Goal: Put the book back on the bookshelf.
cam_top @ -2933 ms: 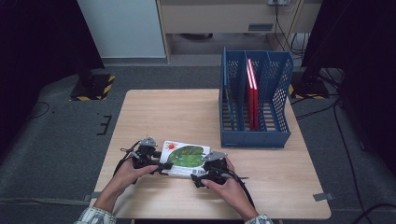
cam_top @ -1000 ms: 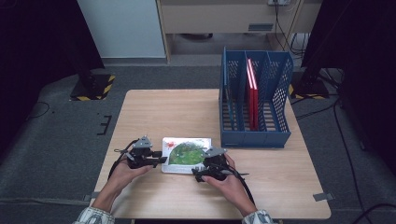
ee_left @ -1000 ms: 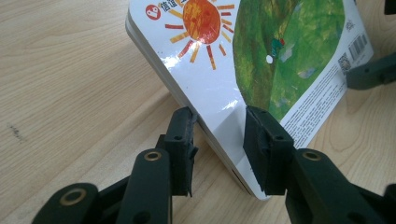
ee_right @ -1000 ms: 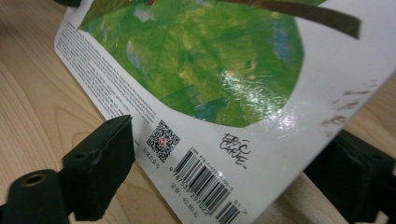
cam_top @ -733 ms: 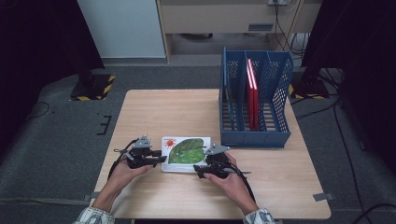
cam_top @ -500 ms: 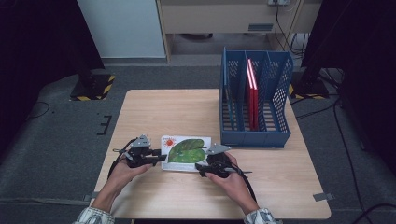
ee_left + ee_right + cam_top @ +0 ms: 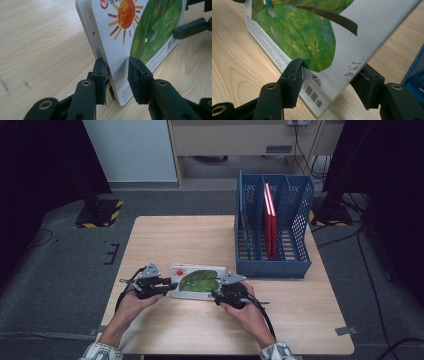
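Gripping a picture book (image 7: 196, 282) at both ends, near the front of the wooden table (image 7: 200, 237).

Clamping its sun-printed end with the left gripper (image 7: 117, 73); right gripper (image 7: 329, 83), jaws just closing, straddling the barcode corner, far pad hidden behind the cover, grip not certain. Showing an orange sun, green leaf, QR code, small unreadable print. Standing well apart: blue file rack (image 7: 272, 227) holding a red book (image 7: 270, 220).

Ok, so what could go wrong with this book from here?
The right gripper has just been closing with a corner of the picture book between its fingers, not yet clamped; lifting now could drop that end. The left gripper pinches only the edge, so the tilted book may twist or slip.
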